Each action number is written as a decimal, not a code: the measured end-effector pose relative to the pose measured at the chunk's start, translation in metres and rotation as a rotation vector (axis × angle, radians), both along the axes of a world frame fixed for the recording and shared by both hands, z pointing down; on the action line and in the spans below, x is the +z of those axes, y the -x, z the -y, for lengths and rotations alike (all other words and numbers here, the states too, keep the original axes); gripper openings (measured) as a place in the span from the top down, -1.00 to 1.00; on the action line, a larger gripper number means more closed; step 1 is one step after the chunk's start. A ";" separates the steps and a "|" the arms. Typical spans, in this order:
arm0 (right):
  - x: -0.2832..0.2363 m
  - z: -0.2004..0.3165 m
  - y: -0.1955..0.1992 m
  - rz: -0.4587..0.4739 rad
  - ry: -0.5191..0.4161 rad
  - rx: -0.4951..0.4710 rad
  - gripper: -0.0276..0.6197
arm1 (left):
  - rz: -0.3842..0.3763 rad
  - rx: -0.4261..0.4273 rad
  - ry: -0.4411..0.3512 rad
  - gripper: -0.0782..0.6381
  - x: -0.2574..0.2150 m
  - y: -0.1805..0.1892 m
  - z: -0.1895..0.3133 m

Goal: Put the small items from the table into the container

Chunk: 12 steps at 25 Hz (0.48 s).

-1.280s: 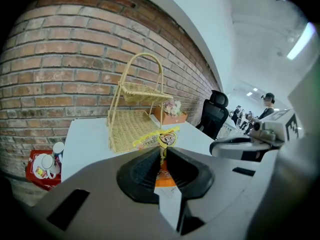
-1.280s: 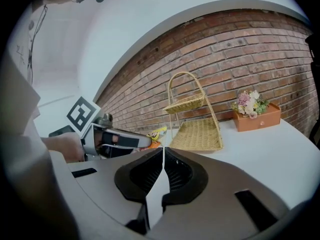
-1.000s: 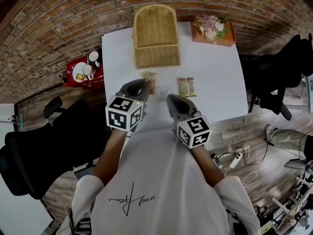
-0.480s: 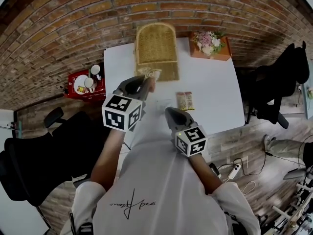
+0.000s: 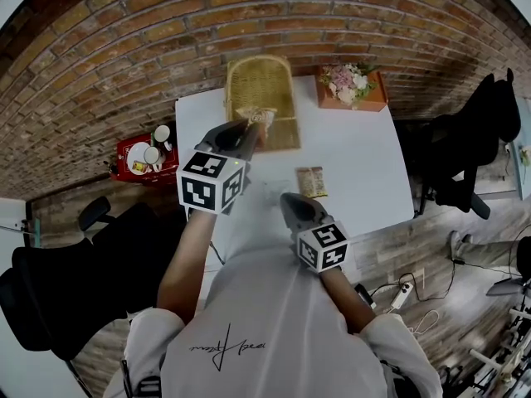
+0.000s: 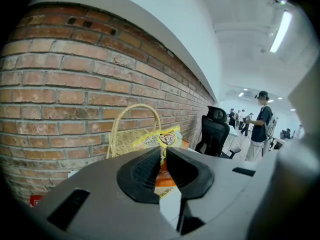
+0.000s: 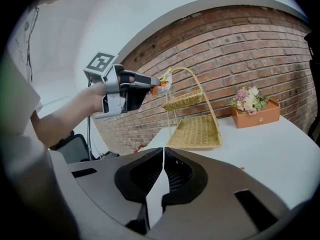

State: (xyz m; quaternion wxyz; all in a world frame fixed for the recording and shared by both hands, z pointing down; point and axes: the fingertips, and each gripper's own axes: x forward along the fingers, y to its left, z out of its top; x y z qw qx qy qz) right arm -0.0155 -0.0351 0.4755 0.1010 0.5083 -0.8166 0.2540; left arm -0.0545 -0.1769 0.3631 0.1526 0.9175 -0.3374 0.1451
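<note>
1. The yellow-and-orange snack packet [image 6: 159, 140] is up in the air. The jaws of the left gripper [image 5: 249, 131] are clamped on its lower part, with only the packet's thickness between them.
2. In the head view it hangs over the wicker basket [image 5: 261, 89], which is the container. The right gripper view shows it high up by the arch of the basket's handle and not yet inside.
3. Progress, as I judge it: the first drop is close but not made. No packet shows in either of the basket's two tiers, though the inside of the upper tier is mostly hidden.
4. Left to do: release this packet, then fetch the second snack packet [image 5: 311, 182]. That one lies flat on the white table [image 5: 373, 164], apart from the basket.
5. The right gripper [image 5: 288, 199] hovers low near the lying packet, its jaws pressed together with nothing between them.
6. Count:
   - two snack packets show clearly, one held and one lying;
   - one two-tier basket;
   - two grippers;
   - one orange box of flowers [image 5: 350, 85] at the table's far corner, which looks to be no part of the job.
</note>
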 end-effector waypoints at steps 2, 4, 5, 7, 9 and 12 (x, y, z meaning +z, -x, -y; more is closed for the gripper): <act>0.000 0.000 -0.001 0.000 0.002 -0.001 0.84 | 0.001 -0.005 -0.007 0.66 -0.003 -0.001 0.006; 0.001 0.000 -0.001 -0.001 0.004 -0.002 0.84 | 0.005 -0.006 -0.013 0.66 -0.004 -0.002 0.012; 0.001 0.001 -0.001 0.000 0.007 -0.001 0.84 | 0.009 -0.007 -0.016 0.66 -0.004 -0.003 0.015; 0.002 0.000 -0.002 0.002 0.012 0.003 0.84 | 0.018 -0.008 -0.018 0.66 -0.003 -0.003 0.021; 0.003 0.001 -0.003 0.004 0.015 0.008 0.84 | 0.030 -0.007 -0.014 0.66 0.000 -0.005 0.027; 0.005 0.001 -0.005 0.006 0.025 0.012 0.84 | 0.033 -0.006 0.005 0.66 0.004 -0.007 0.036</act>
